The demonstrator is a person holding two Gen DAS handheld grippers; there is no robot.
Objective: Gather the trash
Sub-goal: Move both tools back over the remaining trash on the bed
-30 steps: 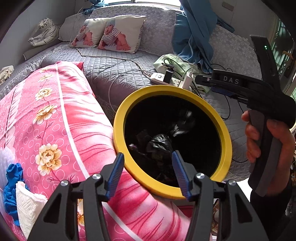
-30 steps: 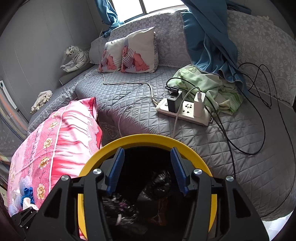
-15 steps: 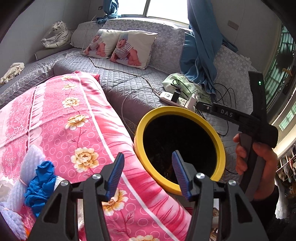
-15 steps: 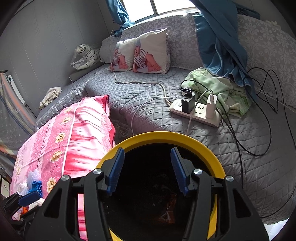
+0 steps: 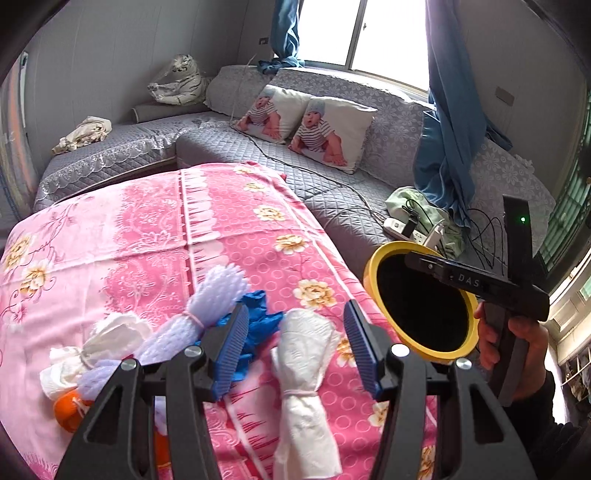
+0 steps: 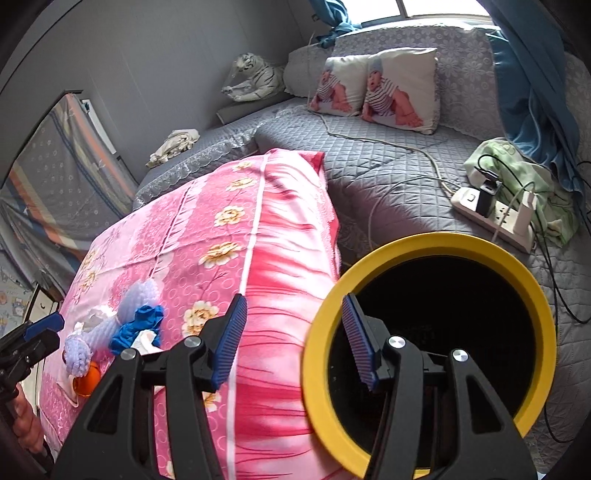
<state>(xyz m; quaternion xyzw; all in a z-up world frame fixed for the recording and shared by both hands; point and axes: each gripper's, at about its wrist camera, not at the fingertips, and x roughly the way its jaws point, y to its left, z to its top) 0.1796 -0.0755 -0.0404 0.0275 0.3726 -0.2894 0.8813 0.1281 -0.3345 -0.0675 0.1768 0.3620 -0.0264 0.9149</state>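
trash (image 5: 303,373): tied tissue, left view only | bin (image 6: 428,354) | both fingers open, empty

The left wrist camera is looking down along its tongs (image 5: 291,347) at the pink quilt (image 5: 155,236), sitting close over the trash pile (image 5: 229,325), with the sofa (image 5: 332,170) and window (image 5: 362,33) lying beyond. The right wrist camera is facing the same way from further right, hanging close over the yellow bin (image 6: 532,291). Both views are sharing the quilt, the pile, the bin, the pillows (image 6: 376,88) and the power strip (image 6: 495,218). Each is also catching the other tongs at its edge.
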